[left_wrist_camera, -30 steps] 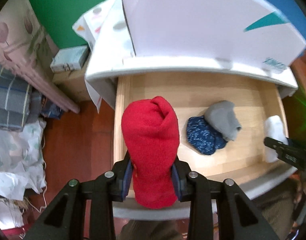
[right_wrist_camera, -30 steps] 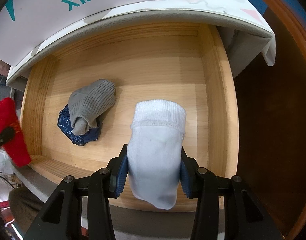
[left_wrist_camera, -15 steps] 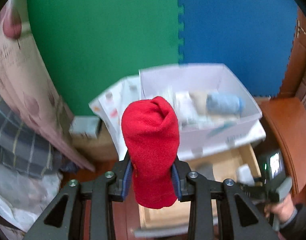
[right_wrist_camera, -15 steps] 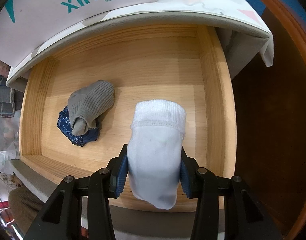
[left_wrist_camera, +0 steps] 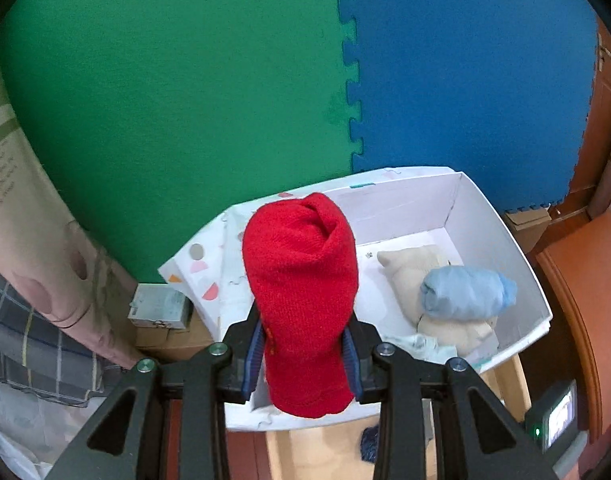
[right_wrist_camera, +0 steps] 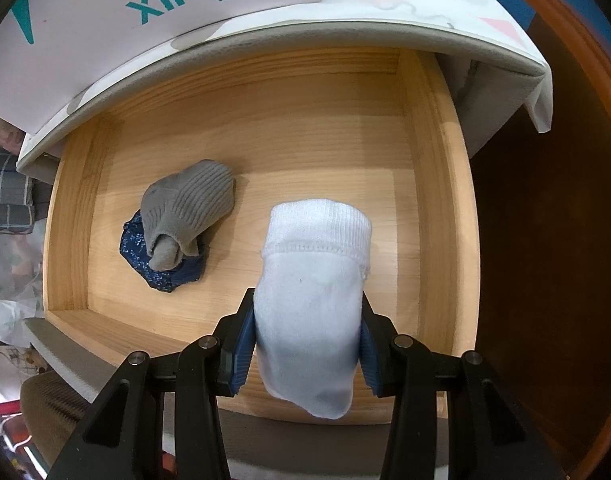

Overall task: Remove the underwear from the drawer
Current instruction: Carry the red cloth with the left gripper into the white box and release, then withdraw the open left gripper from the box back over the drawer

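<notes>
My left gripper (left_wrist_camera: 303, 354) is shut on a rolled red knit bundle (left_wrist_camera: 301, 296), held up in front of a white shoe box (left_wrist_camera: 501, 224). Inside that box lie a light blue roll (left_wrist_camera: 465, 292) and cream rolls (left_wrist_camera: 413, 268). In the right wrist view, my right gripper (right_wrist_camera: 305, 344) is shut on a white rolled bundle (right_wrist_camera: 313, 300) just above the open wooden drawer (right_wrist_camera: 437, 200). On the drawer floor at the left, a grey ribbed roll (right_wrist_camera: 185, 204) rests on a dark blue speckled one (right_wrist_camera: 165, 272).
Green and blue foam mats (left_wrist_camera: 225, 80) cover the wall behind the box. Folded plaid cloth (left_wrist_camera: 29, 344) and bedding lie at the left. A dark wooden panel (right_wrist_camera: 545, 240) borders the drawer on the right. The box sits on a patterned white top (right_wrist_camera: 385, 12) above the drawer.
My left gripper has risen and tilted up with the red bundle, from over the drawer to facing the shoe box and the wall. The right gripper and its white bundle have stayed put.
</notes>
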A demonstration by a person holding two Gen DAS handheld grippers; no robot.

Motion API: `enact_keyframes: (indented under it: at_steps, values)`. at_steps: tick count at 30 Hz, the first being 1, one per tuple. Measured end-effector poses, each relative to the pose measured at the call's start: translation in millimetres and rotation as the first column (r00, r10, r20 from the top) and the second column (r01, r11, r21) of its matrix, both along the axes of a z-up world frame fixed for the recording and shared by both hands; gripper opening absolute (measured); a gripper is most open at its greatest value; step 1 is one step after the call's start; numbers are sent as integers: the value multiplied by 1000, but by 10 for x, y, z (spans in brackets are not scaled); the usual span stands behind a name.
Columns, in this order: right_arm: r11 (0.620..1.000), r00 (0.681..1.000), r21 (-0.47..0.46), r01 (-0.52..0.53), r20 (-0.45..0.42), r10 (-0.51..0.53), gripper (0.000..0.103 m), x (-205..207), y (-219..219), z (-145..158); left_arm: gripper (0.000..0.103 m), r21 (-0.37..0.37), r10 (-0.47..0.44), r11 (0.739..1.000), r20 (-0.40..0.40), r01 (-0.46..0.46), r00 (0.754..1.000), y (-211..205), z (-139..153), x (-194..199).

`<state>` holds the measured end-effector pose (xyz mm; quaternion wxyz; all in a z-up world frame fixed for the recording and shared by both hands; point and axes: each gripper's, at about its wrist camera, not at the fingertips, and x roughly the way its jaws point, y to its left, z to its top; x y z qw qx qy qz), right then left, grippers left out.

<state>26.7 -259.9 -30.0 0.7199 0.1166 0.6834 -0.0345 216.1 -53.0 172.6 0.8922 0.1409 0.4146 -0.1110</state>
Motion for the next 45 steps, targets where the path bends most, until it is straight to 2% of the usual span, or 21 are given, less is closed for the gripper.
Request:
enact_keyframes:
  at_steps: [3, 7, 14, 22, 28, 35, 40, 45]
  values:
    - [1000, 1000, 7, -1, -1, 1, 42, 5, -2, -2, 34, 8, -15, 1000, -17, 15, 1000, -119, -150, 65]
    - [1000, 1000, 7, -7, 0, 7, 42, 5, 4, 6, 34, 63, -40, 997, -30, 42, 999, -297, -379, 106]
    - [1000, 1000, 3, -7, -3, 7, 42, 15, -1, 16, 40, 106, -43, 993, -21, 45, 999, -429, -519, 111]
    - [1000, 1000, 0, -11, -7, 11, 42, 21, 16, 8, 42, 98, -34, 995, -29, 36, 999, -424, -453, 83]
    - [1000, 1000, -1, -9, -11, 9, 42, 20, 15, 2, 42, 82, -28, 996, 13, 27, 1000, -374, -273, 23]
    - [1000, 1000, -12, -11, -9, 11, 42, 14, 28, -2, 42, 59, -26, 998, 22, 25, 999, -257, -121, -61]
    - [1000, 1000, -22, -17, -10, 16, 42, 16, 34, 4, 42, 46, -18, 999, -1, 18, 1000, -79, -160, -204]
    - [999, 1000, -33, -20, -10, 20, 42, 19, 36, 7, 42, 24, 6, 1000, -31, -5, 999, 166, -319, -428]
